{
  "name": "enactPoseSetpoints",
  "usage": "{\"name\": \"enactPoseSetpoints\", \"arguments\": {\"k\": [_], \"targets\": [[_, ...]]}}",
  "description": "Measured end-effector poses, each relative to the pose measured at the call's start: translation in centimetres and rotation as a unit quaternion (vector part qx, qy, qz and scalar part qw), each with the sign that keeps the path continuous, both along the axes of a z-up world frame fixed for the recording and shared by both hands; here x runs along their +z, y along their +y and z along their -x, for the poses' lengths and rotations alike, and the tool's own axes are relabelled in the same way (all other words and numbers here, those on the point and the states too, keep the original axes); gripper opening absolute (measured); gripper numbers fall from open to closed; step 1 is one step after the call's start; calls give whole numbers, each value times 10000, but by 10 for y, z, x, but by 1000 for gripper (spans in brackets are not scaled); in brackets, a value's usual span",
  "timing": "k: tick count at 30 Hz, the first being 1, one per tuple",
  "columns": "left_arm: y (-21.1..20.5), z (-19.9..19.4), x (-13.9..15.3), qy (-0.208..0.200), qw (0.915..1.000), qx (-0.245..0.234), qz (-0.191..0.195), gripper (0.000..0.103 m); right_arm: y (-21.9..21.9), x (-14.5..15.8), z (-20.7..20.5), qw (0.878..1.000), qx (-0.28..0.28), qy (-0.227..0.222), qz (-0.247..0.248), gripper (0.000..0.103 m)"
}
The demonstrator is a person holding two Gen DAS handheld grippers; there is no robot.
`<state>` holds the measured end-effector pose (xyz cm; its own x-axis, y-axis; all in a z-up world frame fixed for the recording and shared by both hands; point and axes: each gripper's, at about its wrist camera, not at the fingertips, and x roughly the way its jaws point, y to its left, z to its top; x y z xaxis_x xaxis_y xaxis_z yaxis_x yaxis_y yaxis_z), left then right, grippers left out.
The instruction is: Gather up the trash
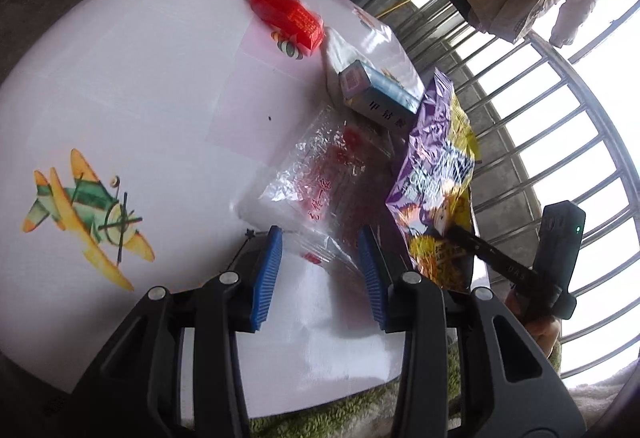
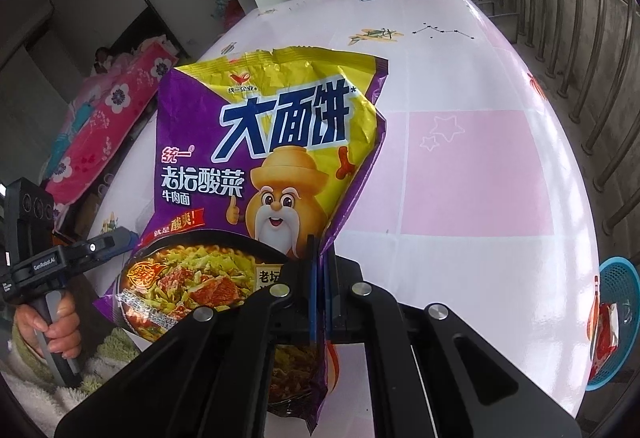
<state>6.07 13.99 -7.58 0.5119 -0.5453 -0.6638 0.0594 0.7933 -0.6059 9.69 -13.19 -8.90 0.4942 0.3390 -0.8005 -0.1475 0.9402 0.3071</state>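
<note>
- Four pieces of trash are showing in the left wrist view, on a white and pink glossy tablecloth (image 1: 120, 85) printed with cartoon aeroplanes.
- One red crinkled plastic wrapper (image 1: 290, 19) is lying farthest back, apart from the rest.
- One clear cellophane bag with red print (image 1: 316, 177) is lying nearest the left gripper (image 1: 320, 270), whose blue ribbed fingers (image 1: 268, 274) are standing apart on either side of the bag's near corner without pressing on it.
- One small blue and white cardboard box (image 1: 380, 93) is sitting just behind that bag, against a white plastic bag.
- One purple and yellow instant-noodle packet (image 2: 264, 173) is hanging upright above the table's right side, with the right gripper (image 2: 319, 270) clamped together on its lower edge.
- One blue plastic mesh basket (image 2: 616, 318) is standing off the table's right edge, holding a red and white wrapper.
- Wide bare cloth is lying open left of the trash; a metal window railing (image 1: 560, 125) is running close along the far right.
- One hand (image 2: 52, 326) is gripping the left gripper's handle.
</note>
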Motion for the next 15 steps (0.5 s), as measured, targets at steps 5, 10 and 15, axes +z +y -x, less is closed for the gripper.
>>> {"name": "enactPoseSetpoints", "arguments": {"k": [5,10,15], "targets": [[8,1,0,-165,9981,119,574,35,3,-2,-2,10000,24,45,21,3],[10,-1,4,-356,9961,205,783,35,4,-5,-4,10000,33,77,53,3],[8,-11,17,-571,9980,246,-63,35,5,-3,-3,9999,29,54,145,3]]}}
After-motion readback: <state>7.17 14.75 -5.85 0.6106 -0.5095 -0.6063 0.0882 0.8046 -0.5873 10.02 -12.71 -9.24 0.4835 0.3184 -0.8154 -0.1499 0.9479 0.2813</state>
